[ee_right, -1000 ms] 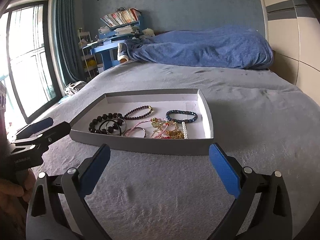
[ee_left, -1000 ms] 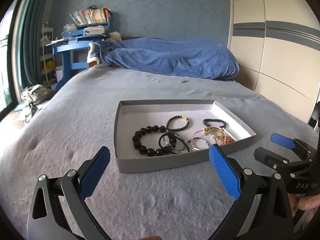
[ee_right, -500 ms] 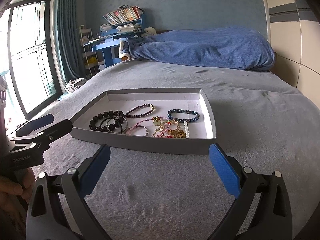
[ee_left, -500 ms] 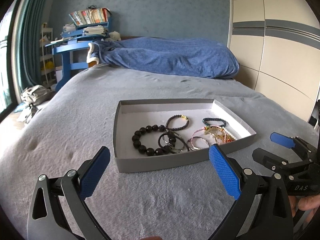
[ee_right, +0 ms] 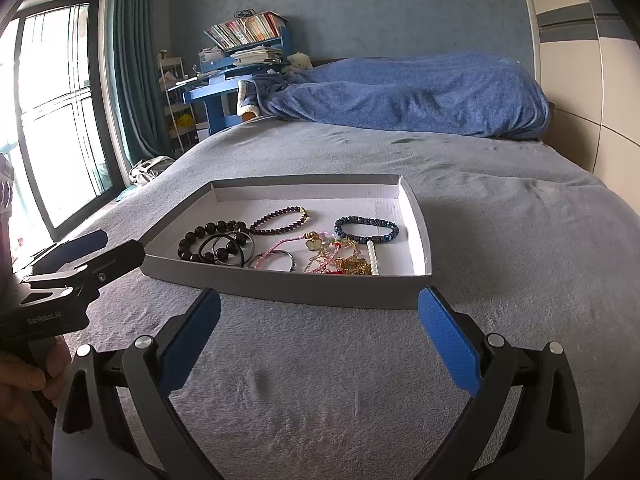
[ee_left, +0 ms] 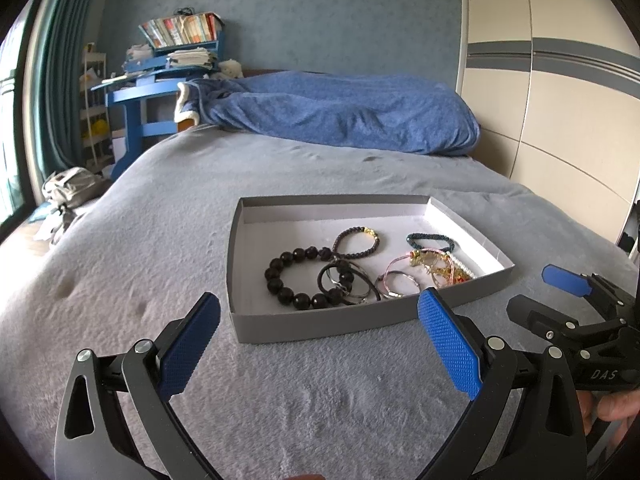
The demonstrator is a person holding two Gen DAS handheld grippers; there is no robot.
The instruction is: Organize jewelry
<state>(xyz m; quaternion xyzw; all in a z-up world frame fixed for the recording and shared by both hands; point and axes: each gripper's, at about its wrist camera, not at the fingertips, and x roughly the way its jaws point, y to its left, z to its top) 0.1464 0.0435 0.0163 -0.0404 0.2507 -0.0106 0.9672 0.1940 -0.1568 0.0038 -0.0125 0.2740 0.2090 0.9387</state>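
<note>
A shallow grey cardboard tray (ee_left: 312, 326) (ee_right: 280, 292) lies on the bed. It holds a large black bead bracelet (ee_left: 280, 280) (ee_right: 192, 240), black hair ties (ee_left: 340, 284), a dark bracelet with a gold bead (ee_left: 356, 240) (ee_right: 280, 218), a blue bead bracelet (ee_left: 430, 240) (ee_right: 366, 230), pink rings (ee_left: 396, 282) and a tangle of gold and pearl pieces (ee_left: 444, 268) (ee_right: 348, 260). My left gripper (ee_left: 320, 340) is open and empty just short of the tray. My right gripper (ee_right: 320, 332) is open and empty at the tray's near edge.
The grey blanket (ee_left: 160, 240) covers the bed. A blue duvet (ee_left: 340, 120) is heaped at the far end. A blue desk with books (ee_left: 160, 80) stands far left, and a wardrobe (ee_left: 560, 100) at right. A window (ee_right: 52, 120) is on the left.
Both grippers have crept slightly nearer the tray; the right view has shifted a little. Both stay open and empty.
</note>
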